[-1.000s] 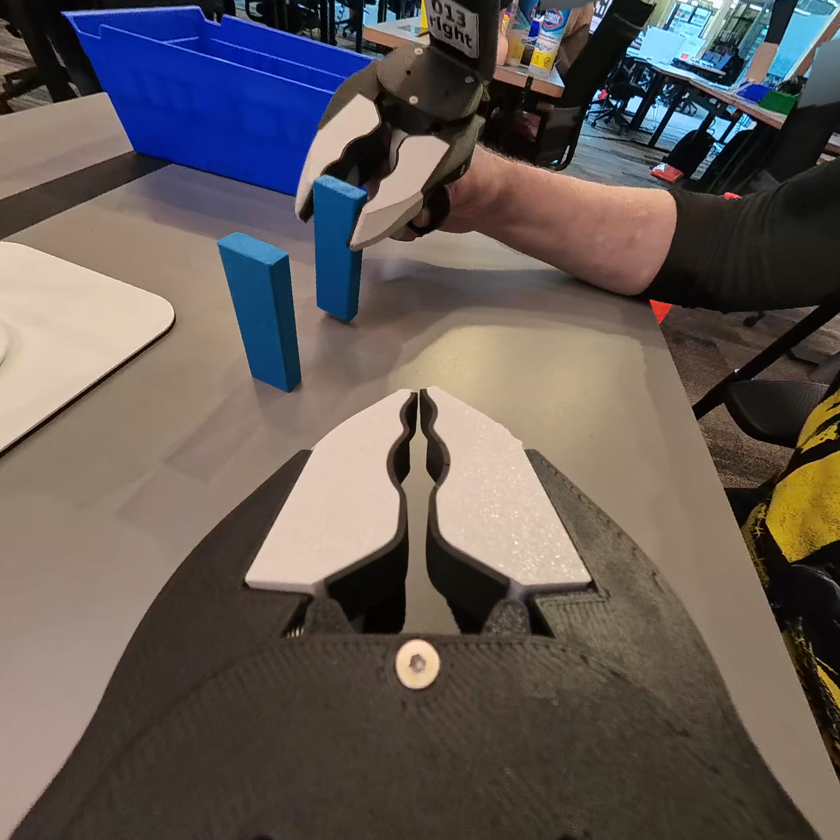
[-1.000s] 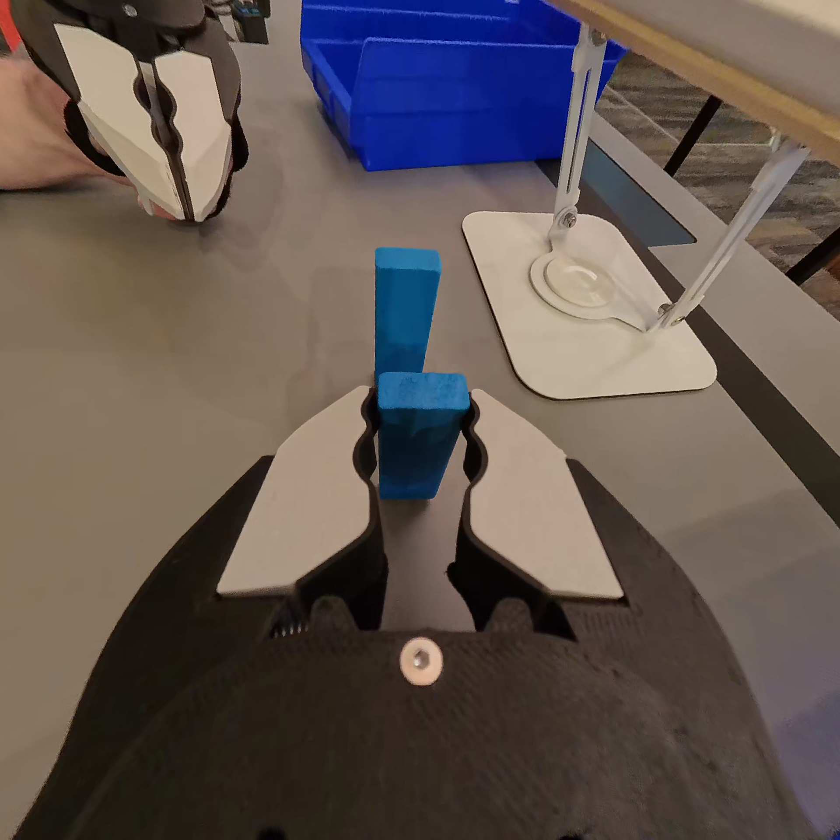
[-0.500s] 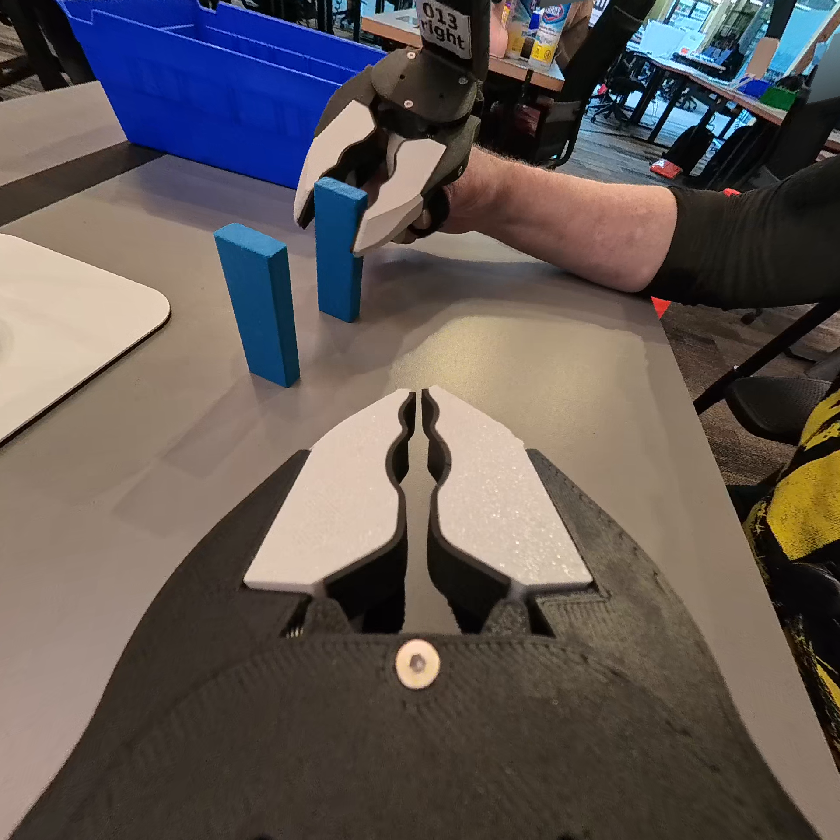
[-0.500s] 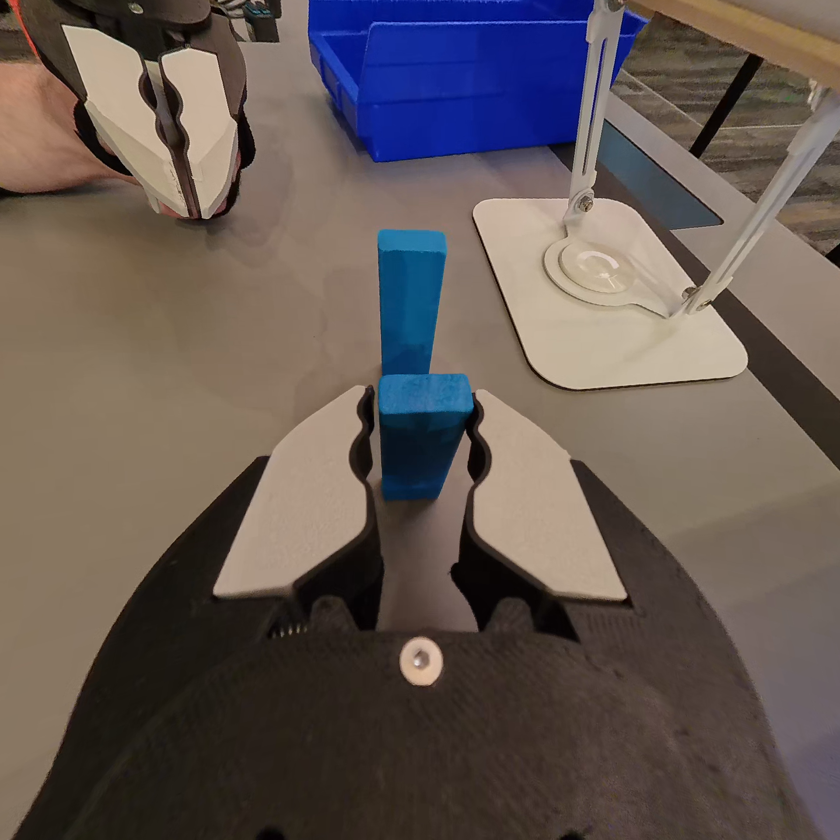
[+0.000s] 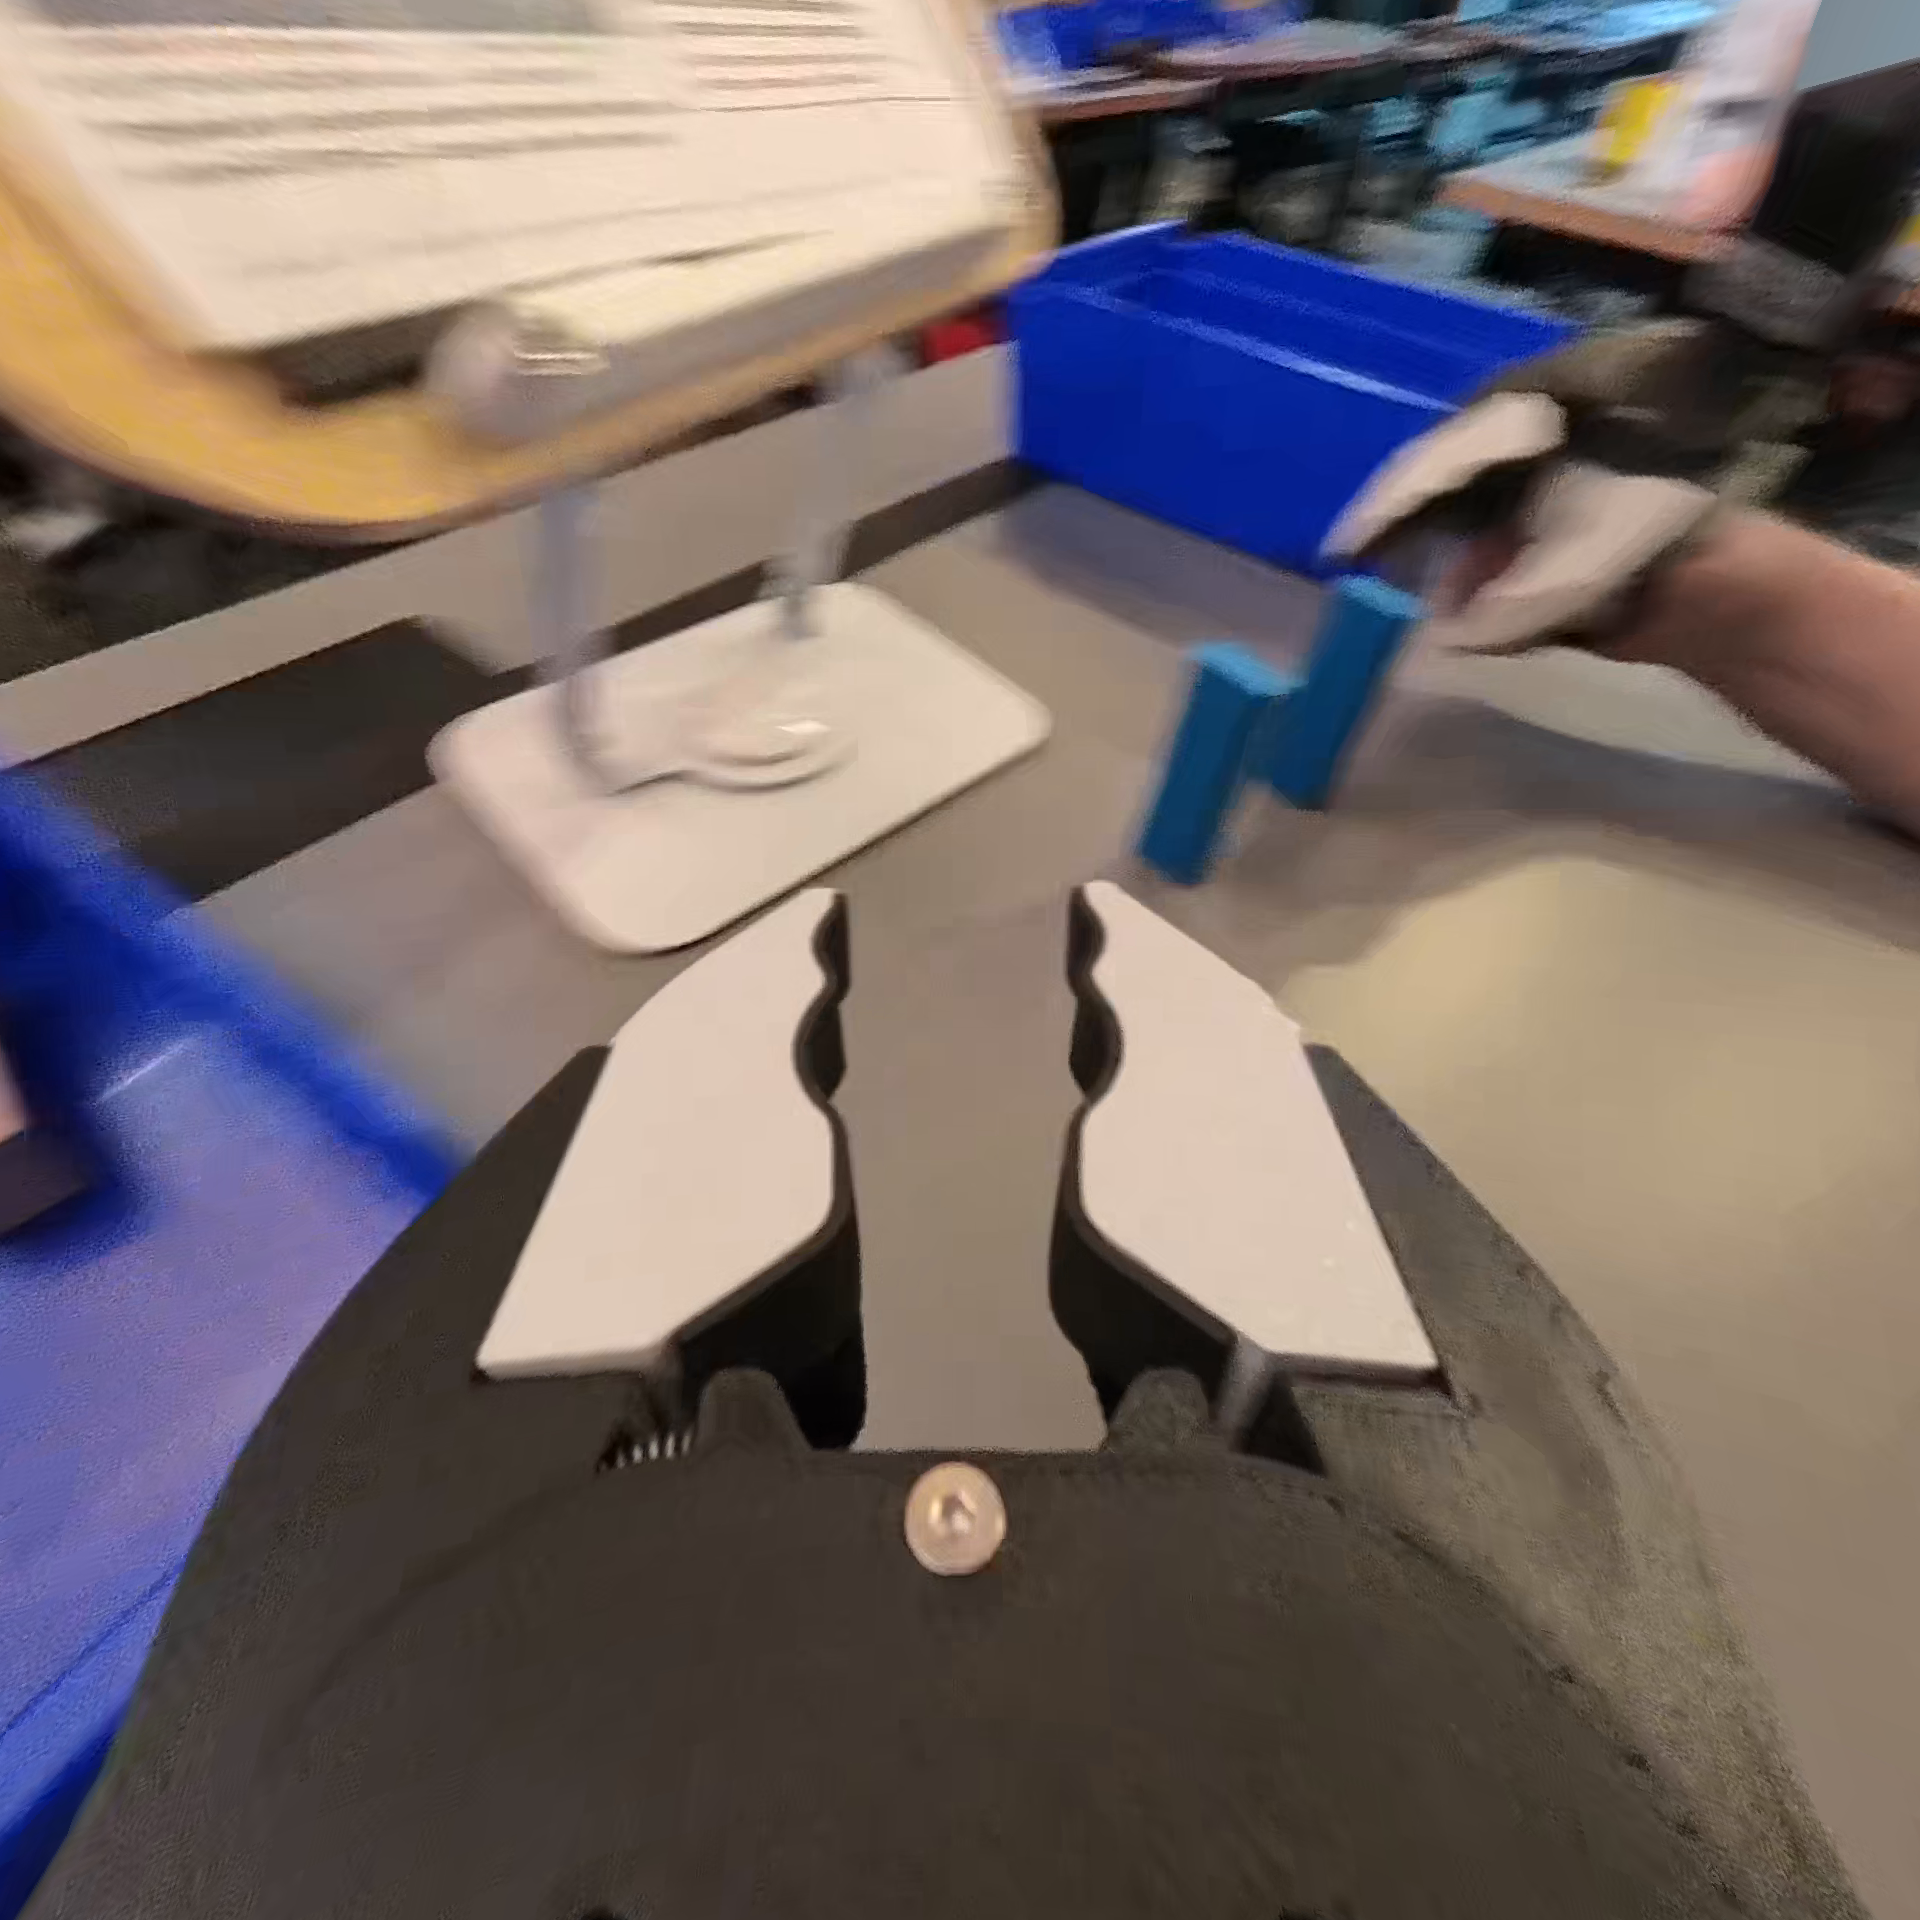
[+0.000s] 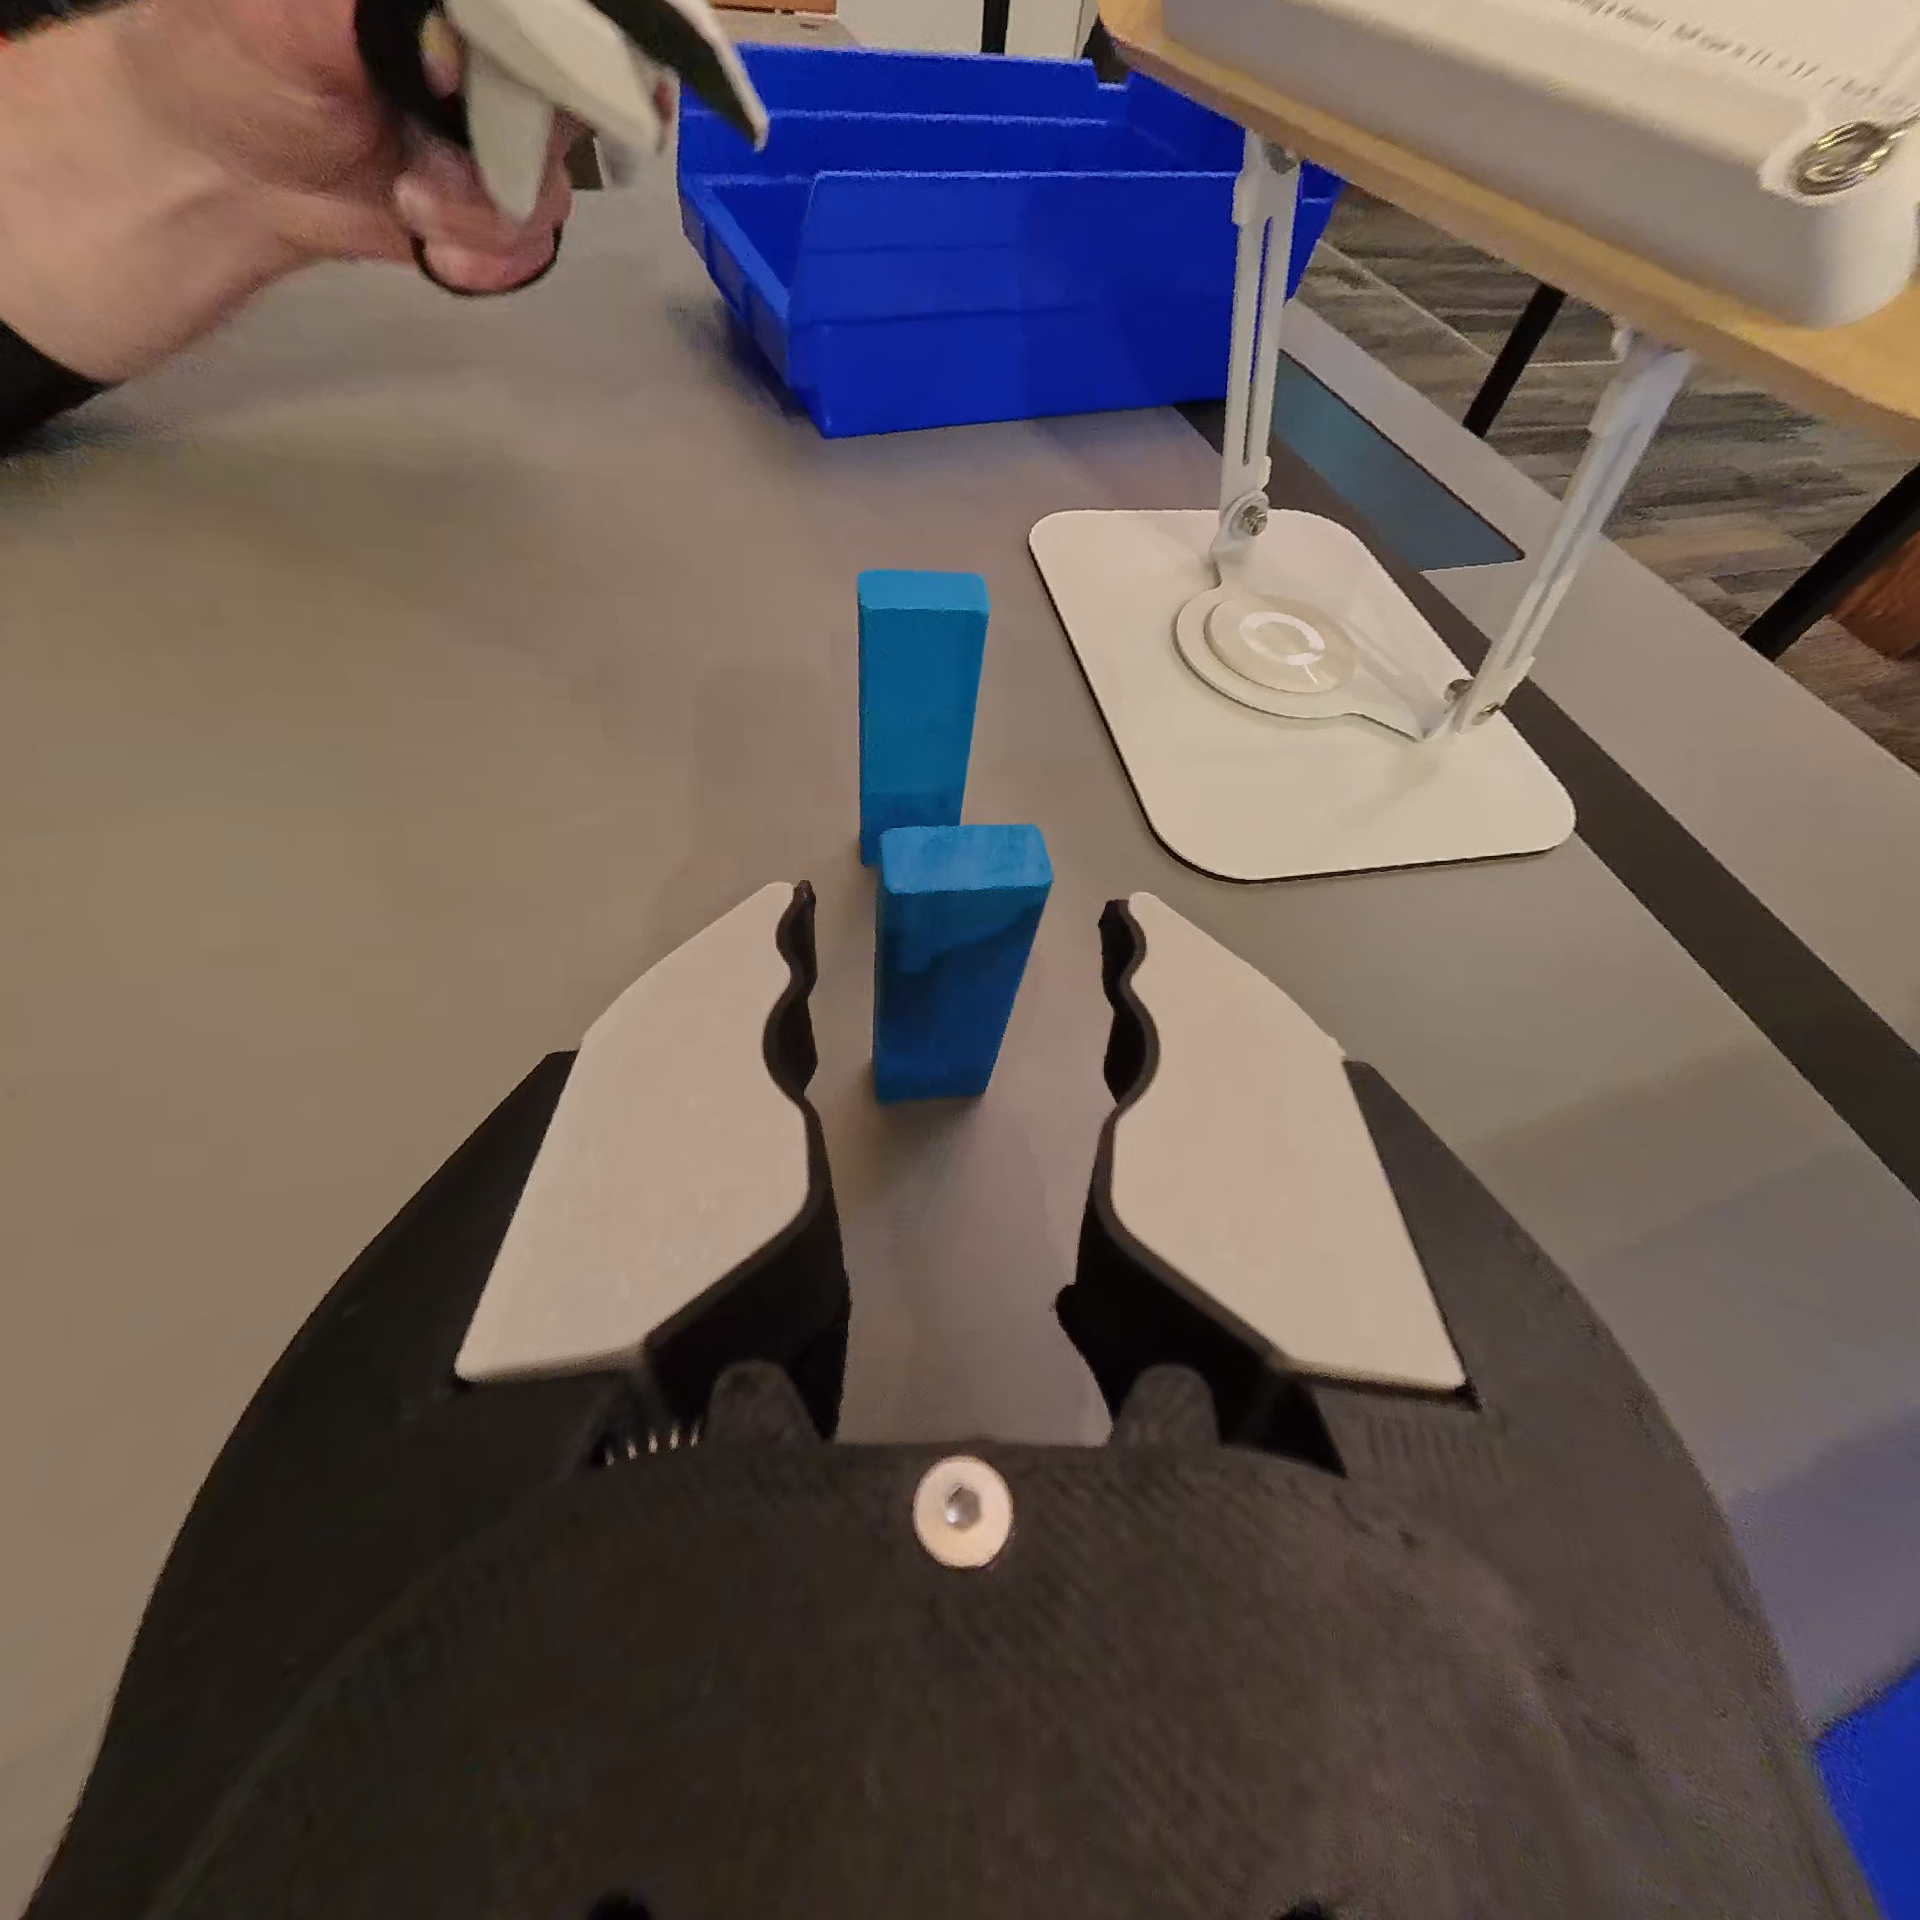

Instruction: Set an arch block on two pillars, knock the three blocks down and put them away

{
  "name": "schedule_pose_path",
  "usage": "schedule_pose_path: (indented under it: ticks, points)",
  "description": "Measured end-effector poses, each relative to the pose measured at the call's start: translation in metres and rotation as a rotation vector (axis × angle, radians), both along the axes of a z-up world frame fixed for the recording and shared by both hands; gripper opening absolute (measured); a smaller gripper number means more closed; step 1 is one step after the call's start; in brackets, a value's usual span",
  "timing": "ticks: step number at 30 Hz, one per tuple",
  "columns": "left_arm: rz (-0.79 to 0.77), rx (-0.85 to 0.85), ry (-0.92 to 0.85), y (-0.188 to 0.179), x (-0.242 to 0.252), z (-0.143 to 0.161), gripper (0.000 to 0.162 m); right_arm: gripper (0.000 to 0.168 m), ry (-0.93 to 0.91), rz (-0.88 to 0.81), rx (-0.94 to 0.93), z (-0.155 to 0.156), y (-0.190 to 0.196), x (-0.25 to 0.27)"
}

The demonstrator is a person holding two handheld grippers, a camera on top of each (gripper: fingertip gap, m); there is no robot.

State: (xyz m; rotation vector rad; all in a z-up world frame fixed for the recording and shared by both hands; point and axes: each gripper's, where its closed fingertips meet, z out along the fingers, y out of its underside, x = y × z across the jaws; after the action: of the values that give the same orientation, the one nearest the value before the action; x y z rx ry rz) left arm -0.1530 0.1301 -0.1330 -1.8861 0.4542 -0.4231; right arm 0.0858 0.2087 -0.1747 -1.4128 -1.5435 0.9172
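In the right wrist view, the right gripper [image 6: 956,904] fills the bottom of the frame with its jaws spread wide. A blue pillar [image 6: 954,961] stands upright in the gap between the two fingers, and neither finger touches it. A second pillar [image 6: 920,707] stands upright just behind it, near the middle of the frame, with a small gap between the two. Both stand on the grey table [image 6: 416,727]. A blue bin [image 6: 966,270] sits at the top middle of the frame. A white stand [image 6: 1299,727] with thin metal legs sits on the right, and it holds up a tilted board [image 6: 1558,156] at the upper right. The left gripper [image 6: 582,94] shows in the upper left corner, held in a hand [image 6: 208,177] above the table; it is blurry there, so its jaws cannot be told from that view. In the left wrist view, which is blurry, the left gripper [image 5: 956,909] has its jaws spread apart with nothing between them, only the table [image 5: 1558,1091] below. The two pillars [image 5: 1205,769] [image 5: 1340,696] show at the right middle of the frame, with the right gripper [image 5: 1455,540] open around the top of the far one. A blue bin [image 5: 1226,416] sits at the upper right, and another blue bin [image 5: 156,1195] shows at the left edge. No arch block shows in either view.
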Motion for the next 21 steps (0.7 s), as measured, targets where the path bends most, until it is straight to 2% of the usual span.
schedule_pose_path:
  ticks: [1, 3, 5, 9, 10, 13, 17, 19, 21]
  points:
    - [0.086, -0.027, 0.018, 0.007, -0.029, 0.003, 0.046, 0.053, 0.009, -0.003, 0.0, 0.002, 0.001, 0.002]
    - [0.263, -0.08, 0.075, 0.023, -0.088, 0.004, 0.045, 0.054, 0.015, -0.01, 0.003, 0.005, 0.003, 0.004]
    - [0.377, -0.149, 0.104, 0.043, -0.138, -0.003, 0.045, 0.053, 0.021, -0.012, 0.01, 0.007, 0.004, 0.004]
    - [0.501, -0.378, 0.174, 0.083, -0.201, -0.05, 0.06, 0.052, 0.016, -0.026, 0.02, 0.007, 0.007, 0.007]
    - [0.517, -0.444, 0.202, 0.09, -0.21, -0.065, 0.065, 0.052, 0.017, -0.028, 0.02, 0.007, 0.007, 0.007]
    - [0.563, -0.609, 0.248, 0.104, -0.229, -0.1, 0.067, 0.051, 0.014, -0.025, 0.025, 0.005, 0.007, 0.007]
    - [0.553, -0.718, 0.262, 0.115, -0.229, -0.123, 0.064, 0.05, -0.003, -0.02, 0.028, 0.001, 0.007, 0.006]
    - [0.535, -0.705, 0.231, 0.12, -0.225, -0.126, 0.036, 0.049, -0.006, -0.023, 0.033, 0.001, 0.007, 0.007]
    - [0.546, -0.677, 0.23, 0.124, -0.227, -0.125, 0.036, 0.049, -0.002, -0.03, 0.039, 0.003, 0.008, 0.008]
